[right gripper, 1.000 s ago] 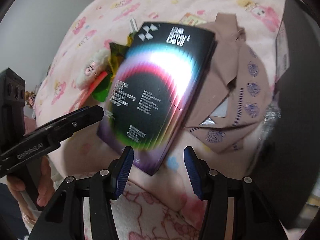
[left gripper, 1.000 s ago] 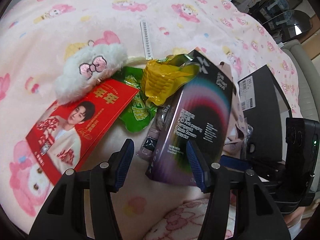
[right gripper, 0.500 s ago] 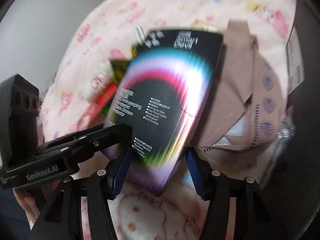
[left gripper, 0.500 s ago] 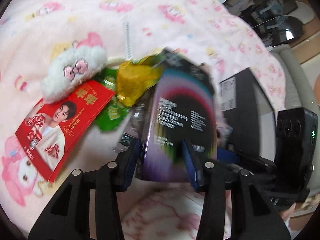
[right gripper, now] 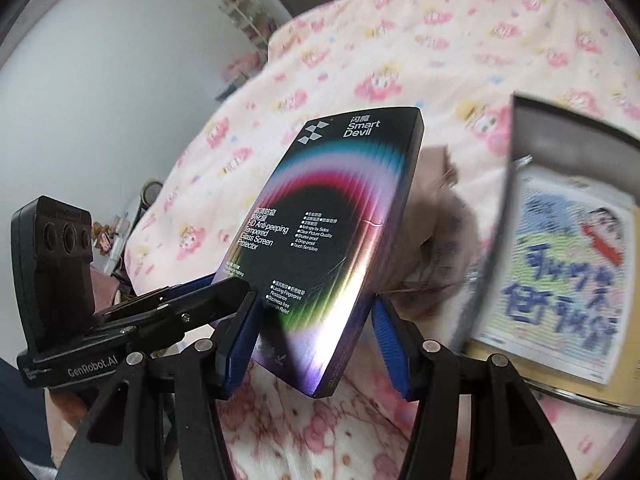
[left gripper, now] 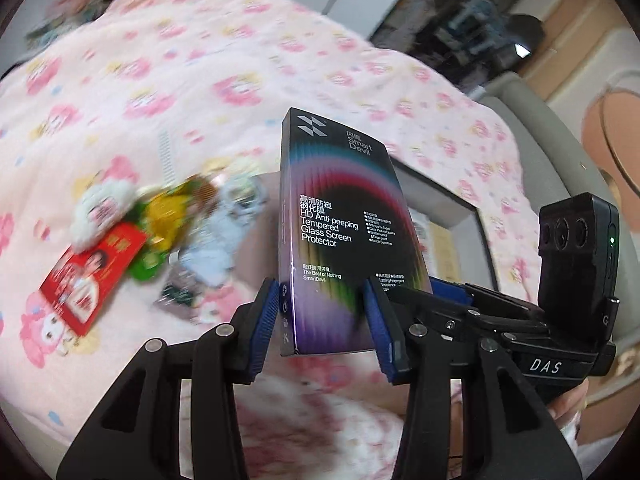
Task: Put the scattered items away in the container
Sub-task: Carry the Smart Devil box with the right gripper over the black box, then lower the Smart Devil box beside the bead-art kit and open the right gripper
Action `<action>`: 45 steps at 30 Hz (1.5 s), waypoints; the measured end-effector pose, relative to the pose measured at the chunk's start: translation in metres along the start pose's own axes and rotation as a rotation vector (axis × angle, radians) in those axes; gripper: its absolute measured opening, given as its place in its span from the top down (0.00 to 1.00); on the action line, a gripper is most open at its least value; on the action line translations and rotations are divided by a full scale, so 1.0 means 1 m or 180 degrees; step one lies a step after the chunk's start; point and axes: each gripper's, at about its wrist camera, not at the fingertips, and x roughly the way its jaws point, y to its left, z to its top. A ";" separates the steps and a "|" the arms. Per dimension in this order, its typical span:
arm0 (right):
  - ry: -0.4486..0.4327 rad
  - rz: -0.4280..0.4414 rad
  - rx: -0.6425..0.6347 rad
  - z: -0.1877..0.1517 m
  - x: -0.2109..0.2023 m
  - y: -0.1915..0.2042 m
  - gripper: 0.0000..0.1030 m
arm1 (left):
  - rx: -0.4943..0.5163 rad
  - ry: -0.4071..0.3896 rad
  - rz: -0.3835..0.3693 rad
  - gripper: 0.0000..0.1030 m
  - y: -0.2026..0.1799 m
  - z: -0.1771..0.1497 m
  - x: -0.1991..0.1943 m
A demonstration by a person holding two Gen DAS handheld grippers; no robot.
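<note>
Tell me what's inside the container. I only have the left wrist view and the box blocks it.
Observer: A printed sheet with a cartoon and blue writing lies in the container.
Operator: Anything beside it I can't see?
Observer: A brown cloth lies on the blanket next to the container's near wall.
Operator: And the other hand?
Observer: The lower end of the box sits between the pads of the right hand-held gripper. I cannot tell if both pads press on it.
</note>
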 end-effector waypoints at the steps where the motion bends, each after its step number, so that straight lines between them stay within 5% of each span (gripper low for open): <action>1: -0.0056 -0.0025 0.0007 -0.002 -0.011 -0.004 0.49 | 0.0063 0.0011 -0.0044 0.57 -0.015 0.003 0.006; 10: -0.0287 -0.0793 0.0025 -0.011 -0.092 -0.077 0.49 | 0.0356 0.0482 -0.0482 0.57 -0.112 0.018 0.106; 17: -0.0117 -0.1233 0.0084 -0.015 -0.110 -0.156 0.50 | 0.0612 0.0884 -0.0453 0.61 -0.161 0.020 0.184; 20: -0.0092 -0.1055 0.0271 -0.020 -0.113 -0.186 0.53 | 0.0714 0.1071 -0.0576 0.84 -0.178 0.014 0.205; 23: -0.0075 -0.0863 0.0319 -0.027 -0.104 -0.196 0.69 | 0.0874 0.1128 -0.0255 0.90 -0.188 0.009 0.225; 33: -0.0050 -0.1079 0.0549 -0.018 -0.101 -0.225 0.70 | 0.0639 0.0965 0.0065 0.86 -0.169 0.021 0.222; 37: -0.0075 -0.1167 0.0436 -0.003 -0.100 -0.224 0.70 | 0.0540 0.0803 0.0520 0.86 -0.151 0.027 0.228; 41: 0.0018 -0.1047 0.0547 -0.013 -0.085 -0.227 0.70 | 0.0361 0.0795 0.0519 0.86 -0.144 0.033 0.240; 45: 0.0084 -0.1130 0.0525 -0.016 -0.079 -0.226 0.70 | 0.0528 0.0957 0.0589 0.87 -0.156 0.028 0.259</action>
